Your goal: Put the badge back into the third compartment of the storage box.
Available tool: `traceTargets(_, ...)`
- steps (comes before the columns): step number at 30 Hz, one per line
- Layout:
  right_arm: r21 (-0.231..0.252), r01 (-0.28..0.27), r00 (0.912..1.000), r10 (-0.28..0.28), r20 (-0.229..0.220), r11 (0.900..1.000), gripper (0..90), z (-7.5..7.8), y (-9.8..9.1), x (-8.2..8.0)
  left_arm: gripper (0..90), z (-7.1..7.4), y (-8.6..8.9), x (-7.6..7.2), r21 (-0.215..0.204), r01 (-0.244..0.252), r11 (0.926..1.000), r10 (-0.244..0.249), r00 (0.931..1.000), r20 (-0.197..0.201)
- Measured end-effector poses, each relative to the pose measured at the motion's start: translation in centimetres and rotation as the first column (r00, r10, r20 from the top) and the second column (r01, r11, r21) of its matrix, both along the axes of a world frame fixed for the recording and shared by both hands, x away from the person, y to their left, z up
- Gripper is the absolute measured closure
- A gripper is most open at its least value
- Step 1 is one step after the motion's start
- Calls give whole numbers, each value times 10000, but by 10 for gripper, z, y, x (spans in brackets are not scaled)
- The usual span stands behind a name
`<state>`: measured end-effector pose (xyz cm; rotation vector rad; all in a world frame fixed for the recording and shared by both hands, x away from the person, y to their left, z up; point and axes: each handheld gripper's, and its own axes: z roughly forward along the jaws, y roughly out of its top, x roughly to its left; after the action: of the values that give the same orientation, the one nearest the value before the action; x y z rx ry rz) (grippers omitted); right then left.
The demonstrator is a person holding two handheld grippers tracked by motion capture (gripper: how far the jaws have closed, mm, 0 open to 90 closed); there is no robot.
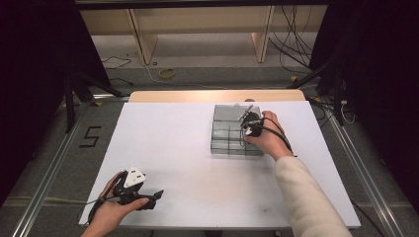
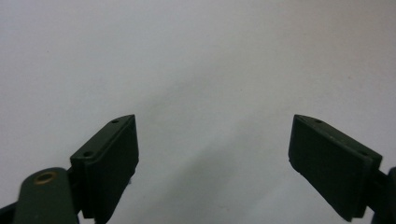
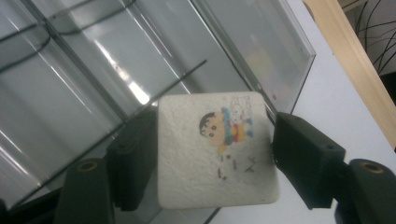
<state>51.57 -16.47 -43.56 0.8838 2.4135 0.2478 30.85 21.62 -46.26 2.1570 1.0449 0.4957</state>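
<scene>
near left on the white surface (image 1: 197, 168), the left hand-held gripper (image 1: 157, 194) rests with jaws spread, holding nothing. right of centre, the right hand-held gripper (image 3: 215, 158) pinches a white cartoon tile (image 3: 215, 149) over the clear box (image 1: 222, 136).

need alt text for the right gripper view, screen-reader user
A white square tile printed with a small cartoon child sits clamped between the right gripper's two black jaws. Behind it is a clear plastic organizer box with divided compartments, resting on a white table whose wooden edge runs along the upper right.
</scene>
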Motion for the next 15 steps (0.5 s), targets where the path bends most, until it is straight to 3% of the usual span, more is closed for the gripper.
traceTargets(3,457,124,9997,-133,209,9989,266,3,1,0,154,0,0,0,5,-1,10000,1,10000,0)
traceTargets(7,597,83,9995,-101,290,9982,271,5,1,-2,154,0,-1,0,-34,-15,10000,15,10000,33)
traceTargets(11,1198,131,9991,-178,388,9927,263,10,-1,-4,154,0,-1,0,-5,9,10000,-9,10000,33)
traceTargets(15,1454,68,9983,-152,569,9893,265,15,-2,-8,154,0,-1,0,7,27,10000,-27,10000,19)
